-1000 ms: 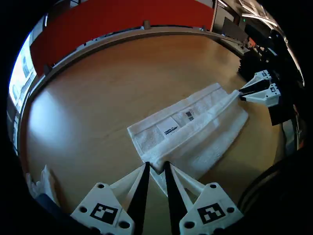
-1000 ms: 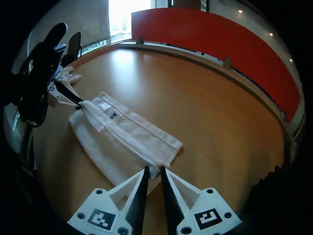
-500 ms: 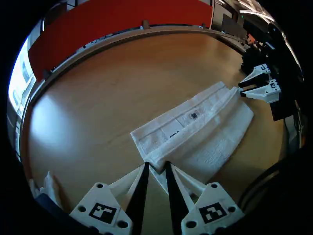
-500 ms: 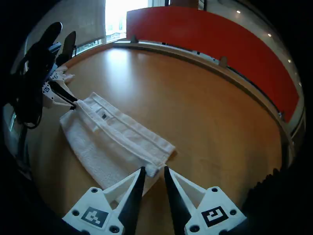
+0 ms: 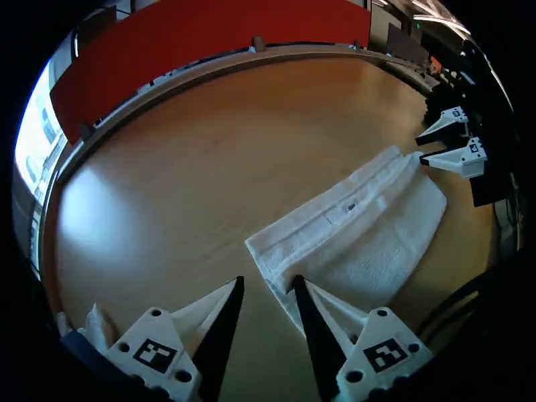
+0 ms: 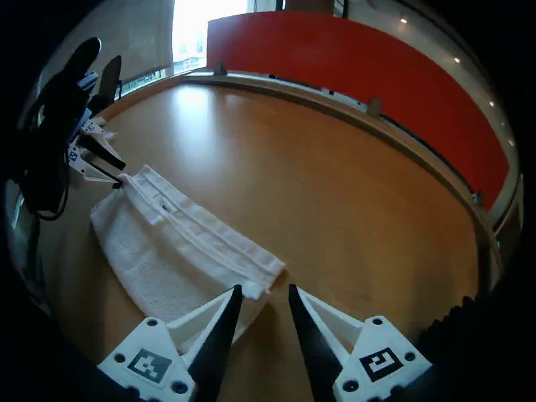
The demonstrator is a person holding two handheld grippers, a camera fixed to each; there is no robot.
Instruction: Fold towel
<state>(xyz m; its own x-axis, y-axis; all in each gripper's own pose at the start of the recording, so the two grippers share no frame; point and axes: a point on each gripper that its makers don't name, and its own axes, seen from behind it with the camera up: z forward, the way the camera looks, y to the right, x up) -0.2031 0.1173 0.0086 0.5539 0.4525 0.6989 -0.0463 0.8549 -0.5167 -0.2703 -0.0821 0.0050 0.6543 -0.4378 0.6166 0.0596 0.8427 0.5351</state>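
Jaws parted on both grippers, nothing held.
Left gripper [image 5: 267, 281] and right gripper [image 6: 264, 289] sit at opposite short ends of the towel [image 5: 362, 234], which lies as a long doubled strip on the worktop [image 5: 201, 167], well clear of its far edge. One gripper per end likely suits pinching both ends for a crosswise fold.

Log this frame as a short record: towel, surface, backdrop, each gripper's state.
towel: white terry towel, folded lengthwise, lying flat
surface: light wooden table
backdrop: red panel along the table's far edge
left gripper: open, at one short end of the towel
right gripper: open, at the opposite short end
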